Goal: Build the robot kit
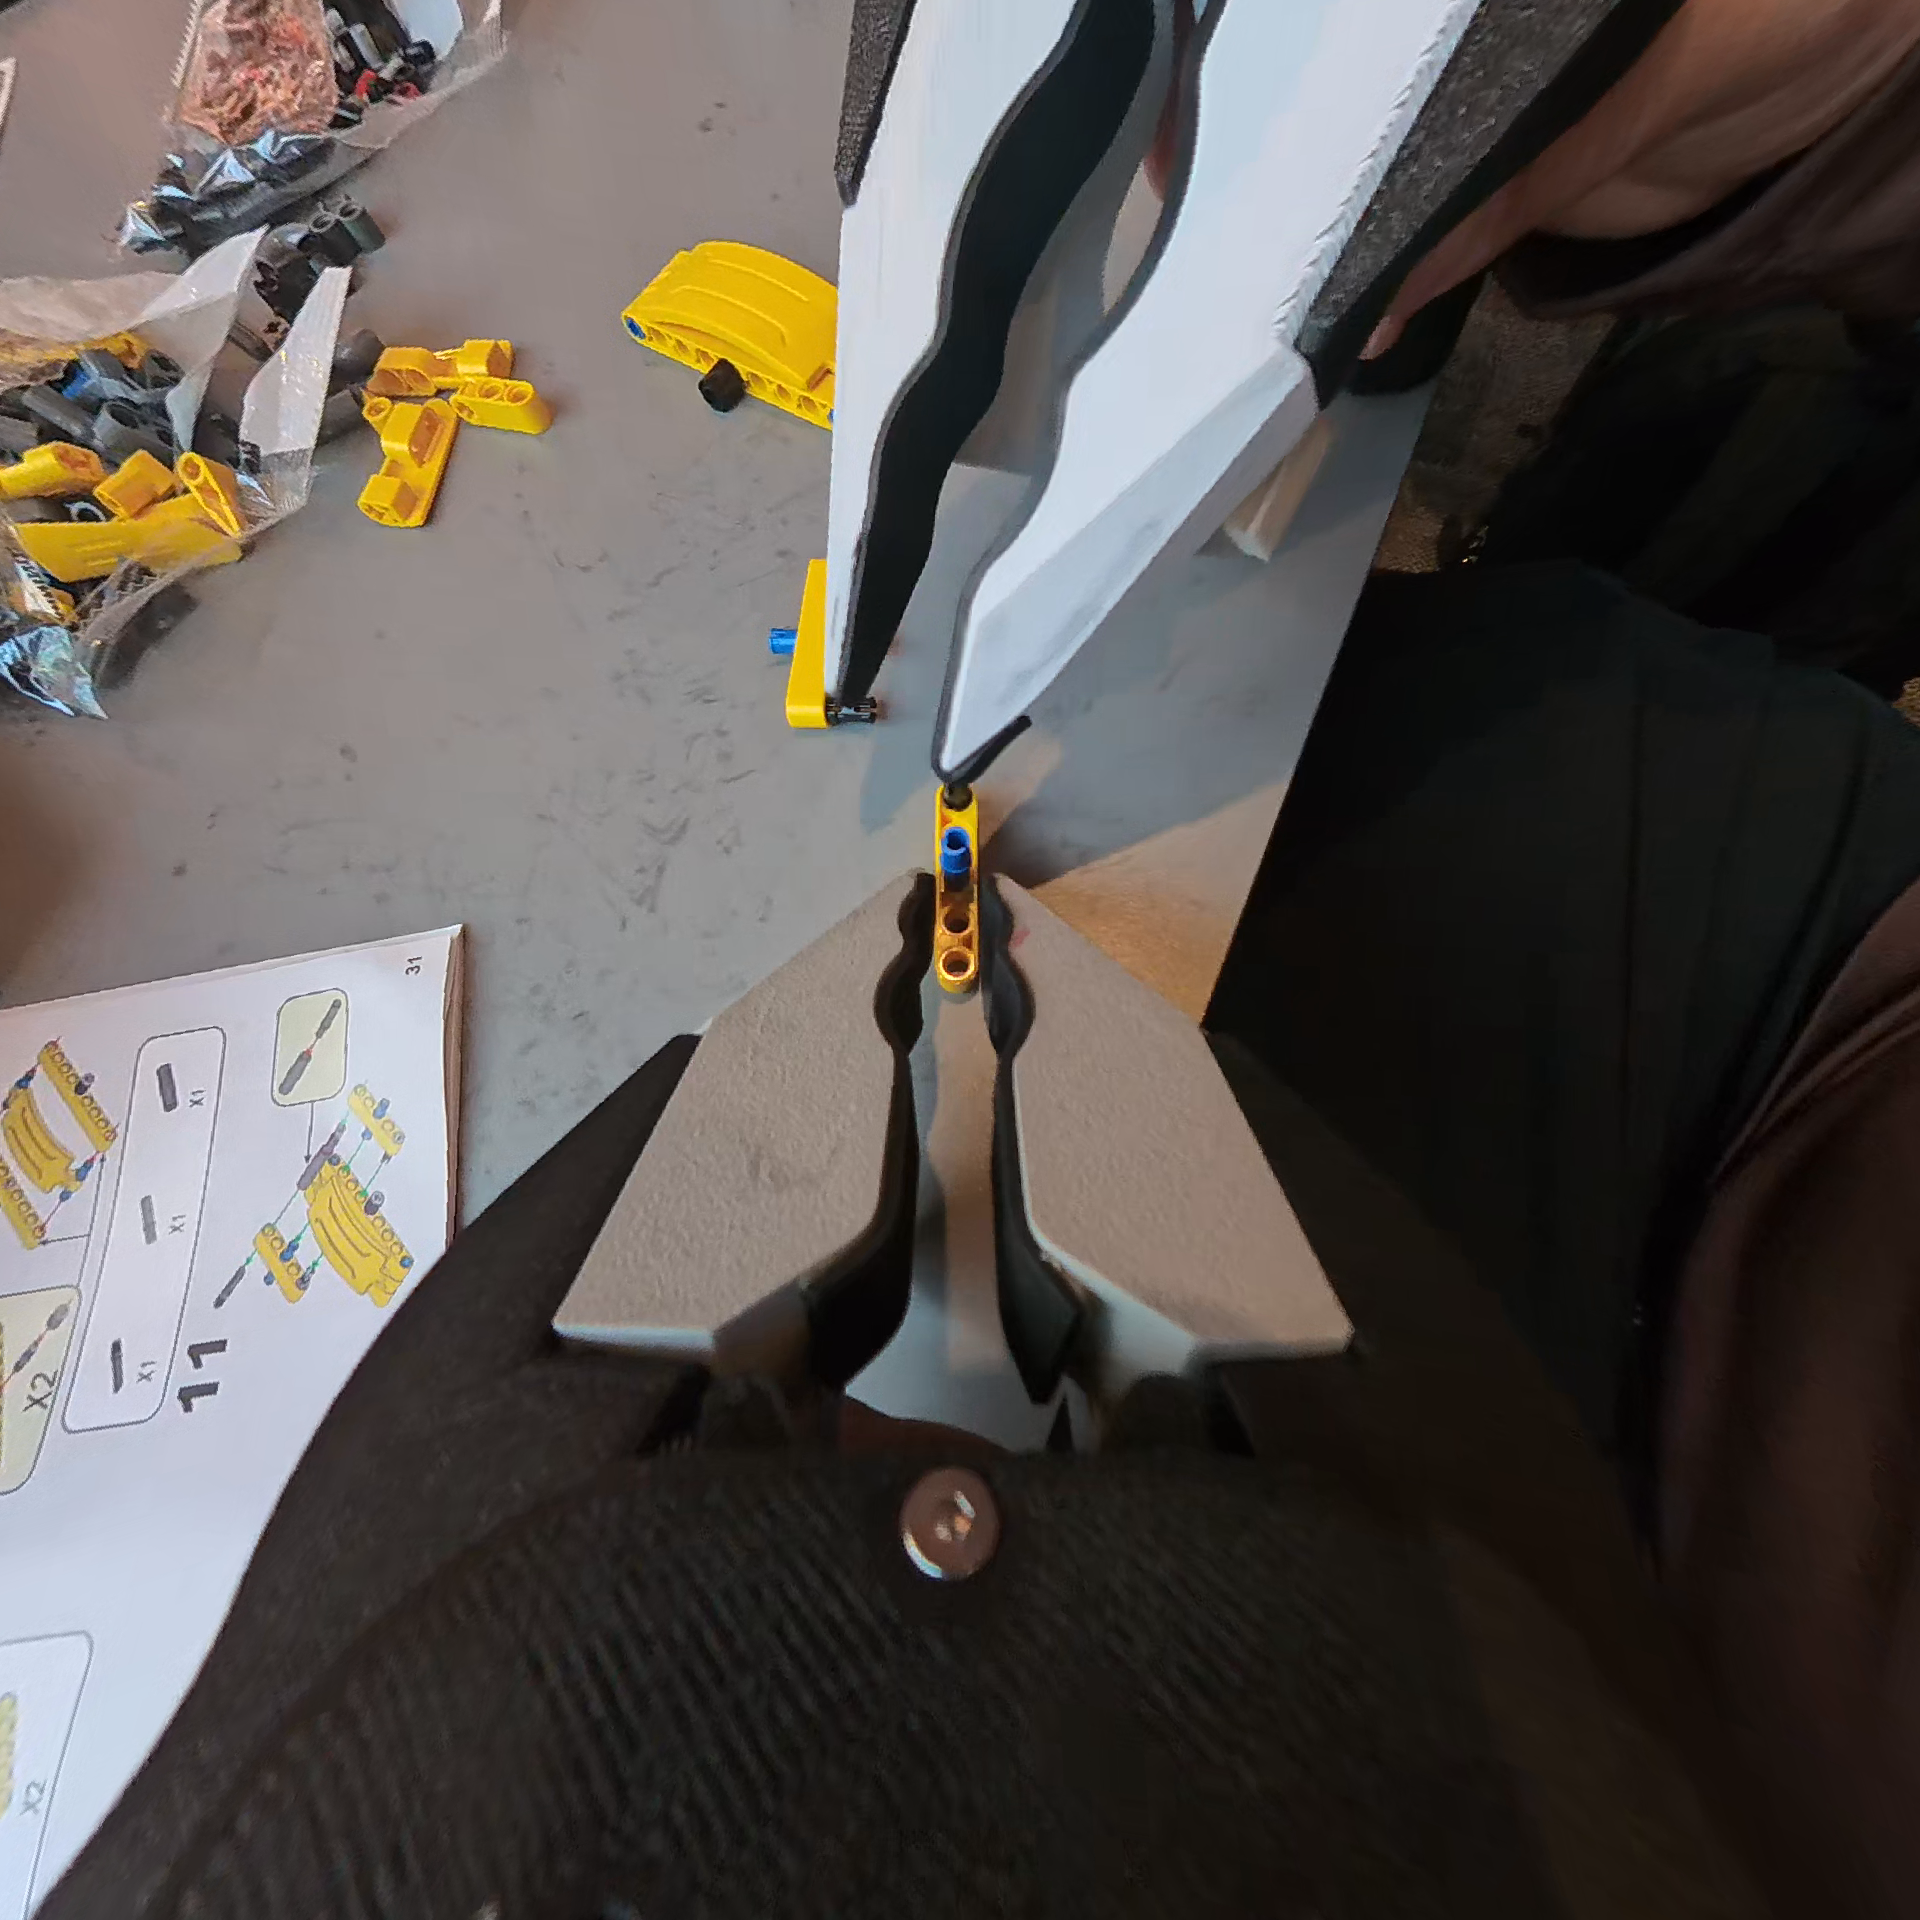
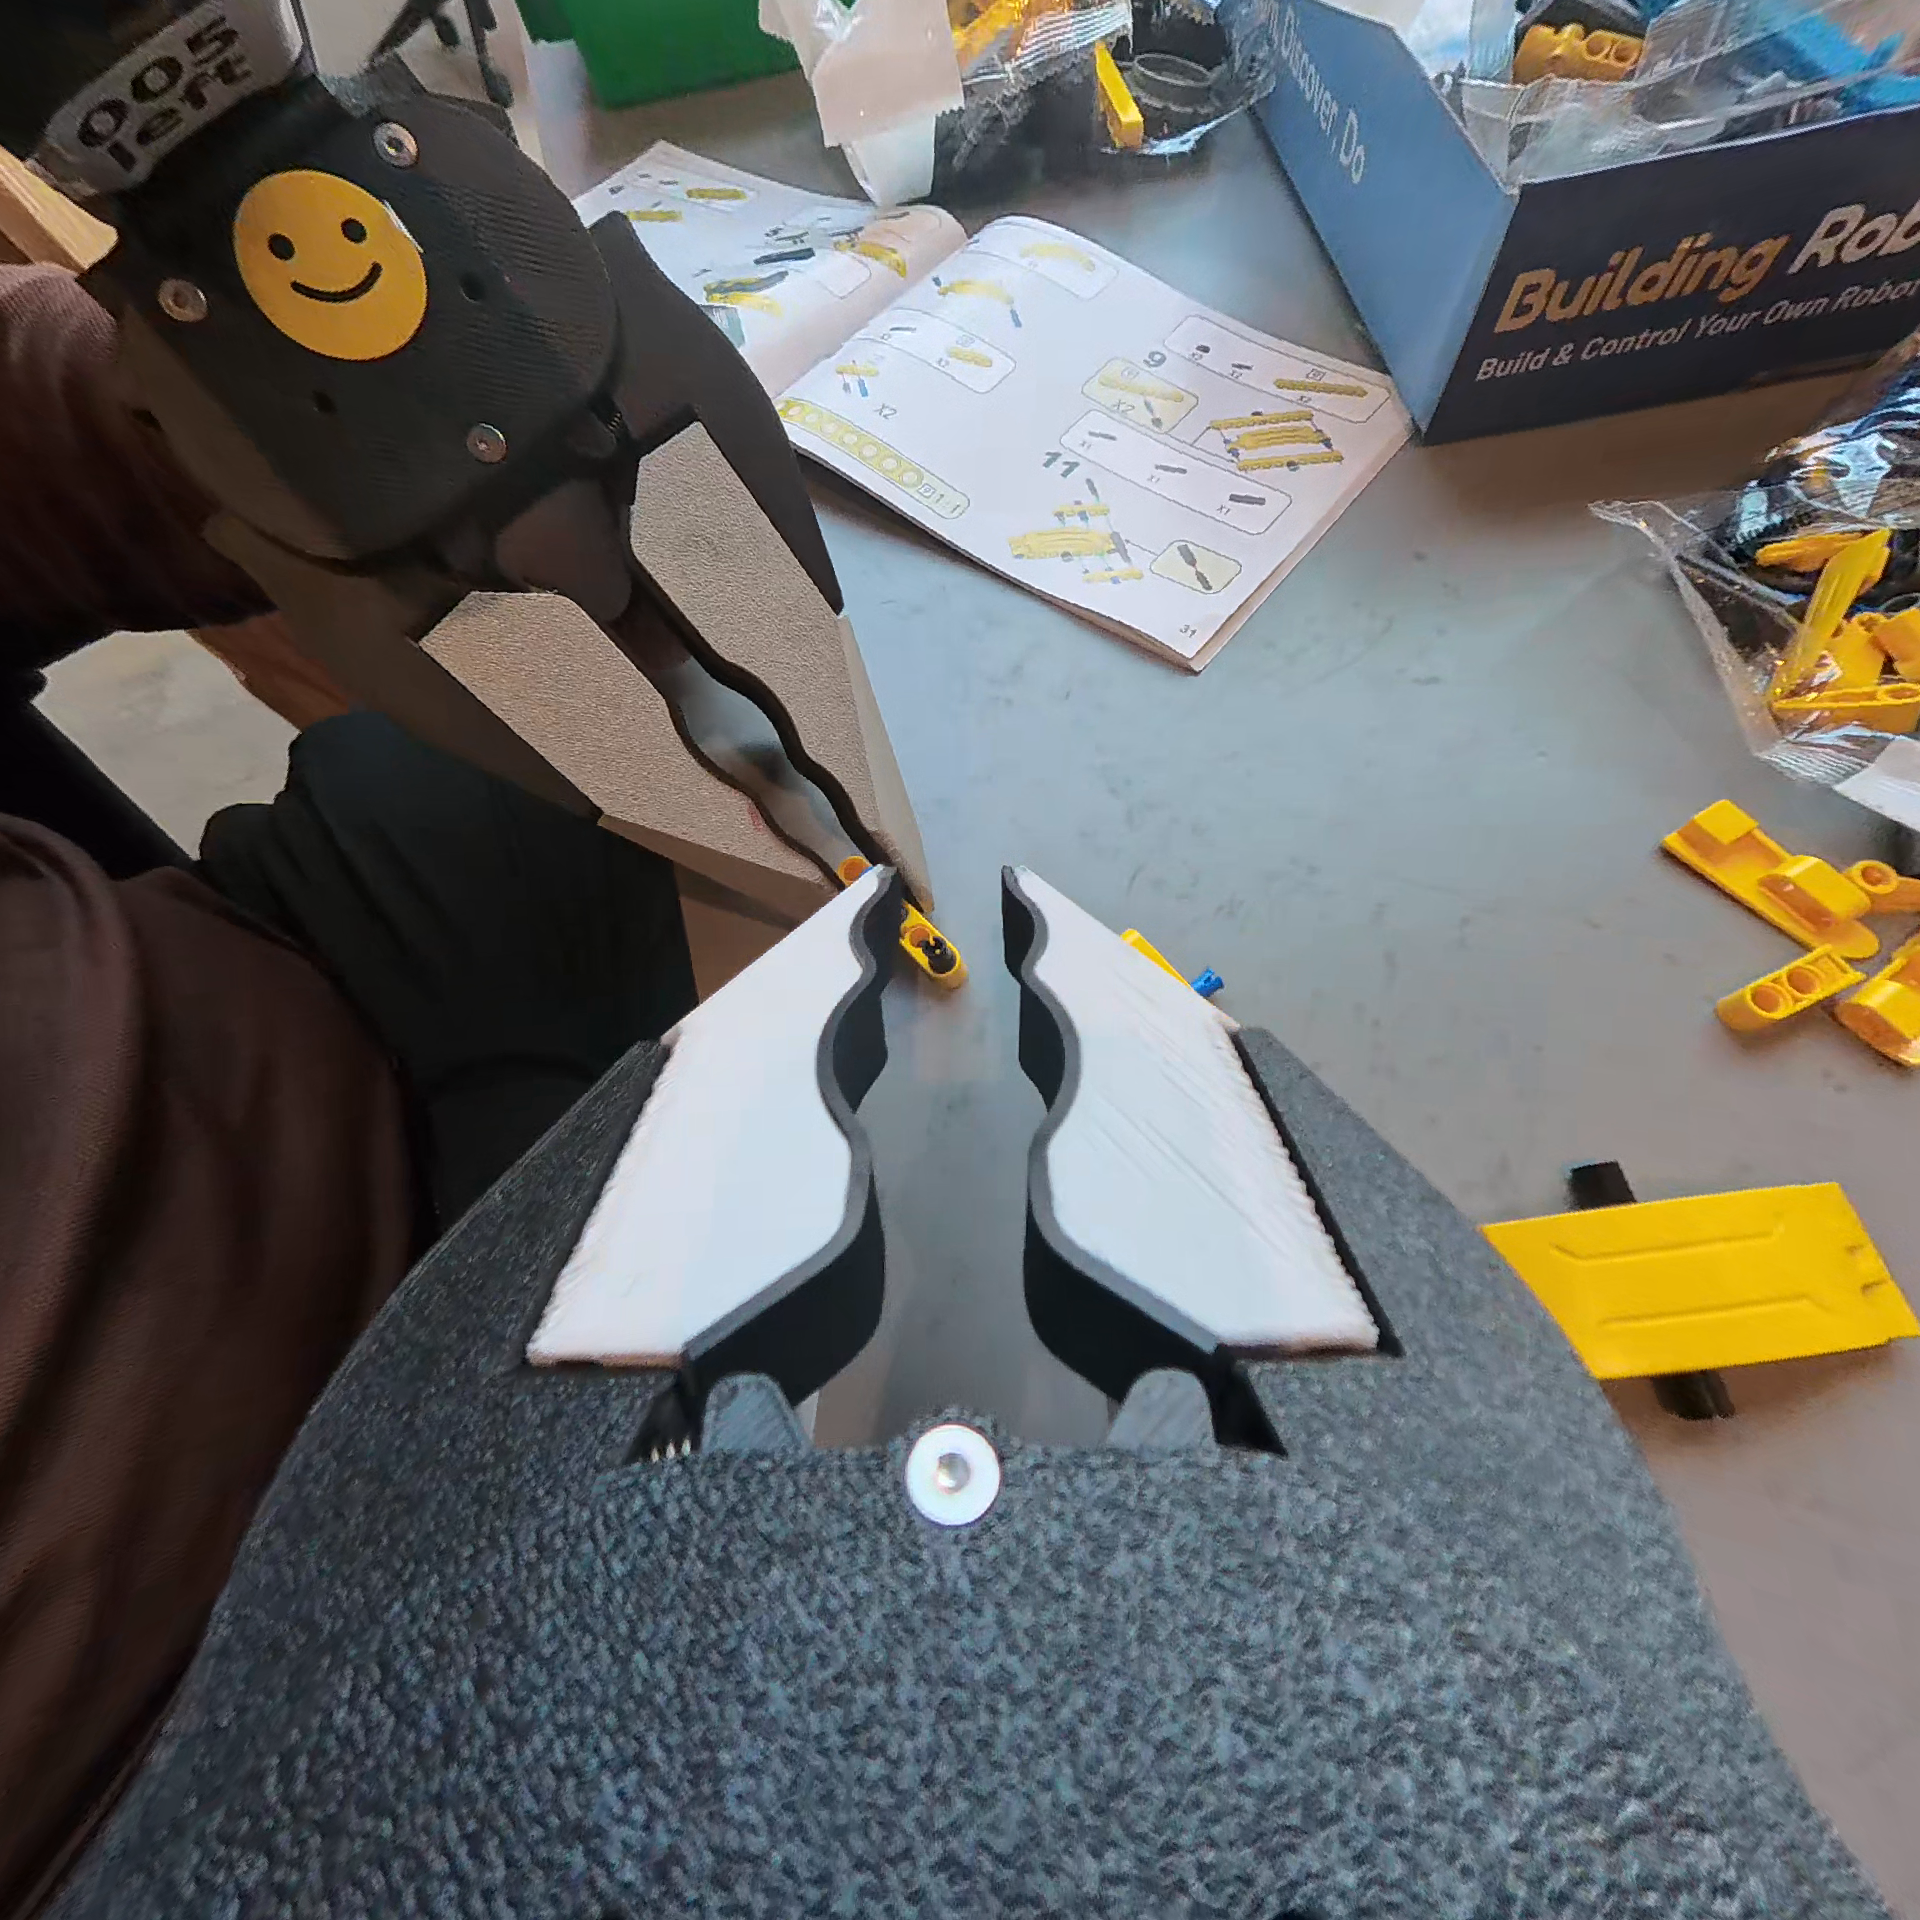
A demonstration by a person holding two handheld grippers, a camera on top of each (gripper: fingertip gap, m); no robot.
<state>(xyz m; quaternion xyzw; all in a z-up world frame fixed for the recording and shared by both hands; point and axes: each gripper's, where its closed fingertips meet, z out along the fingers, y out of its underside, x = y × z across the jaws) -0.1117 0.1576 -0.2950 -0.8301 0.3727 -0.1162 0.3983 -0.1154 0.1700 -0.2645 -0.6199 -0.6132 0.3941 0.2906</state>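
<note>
We find the left gripper [image 1: 954, 883], grey-fingered, pressed together on a short yellow perforated beam [image 1: 955, 904] at centre frame of the left wrist view. The beam carries a blue pin [image 1: 954, 850] in one hole and a small black pin at its far end. It is held above the grey table [image 1: 540, 727], near the table's edge.

The right gripper [image 1: 914, 727], white-fingered, enters that view from the top. Its fingers stand spread with nothing between them. One fingertip [image 1: 961, 764] touches or nearly touches the beam's far end; we cannot tell which. The other fingertip stands at a second yellow beam [image 1: 805, 644] lying on the table, which bears a blue pin on its left side.

In the right wrist view, the same beam [image 2: 930, 951] shows just left of the gap between the white fingers.

An open instruction booklet [image 1: 208, 1195] lies at lower left of the left wrist view. Loose yellow connectors [image 1: 447, 416] and a curved yellow panel [image 1: 743, 322] lie at upper left centre. Clear bags of parts [image 1: 114, 468] occupy the far left edge. A blue cardboard box [image 2: 1621, 260] sits at upper right of the right wrist view, and a flat yellow panel [image 2: 1694, 1278] lies at the right edge.
</note>
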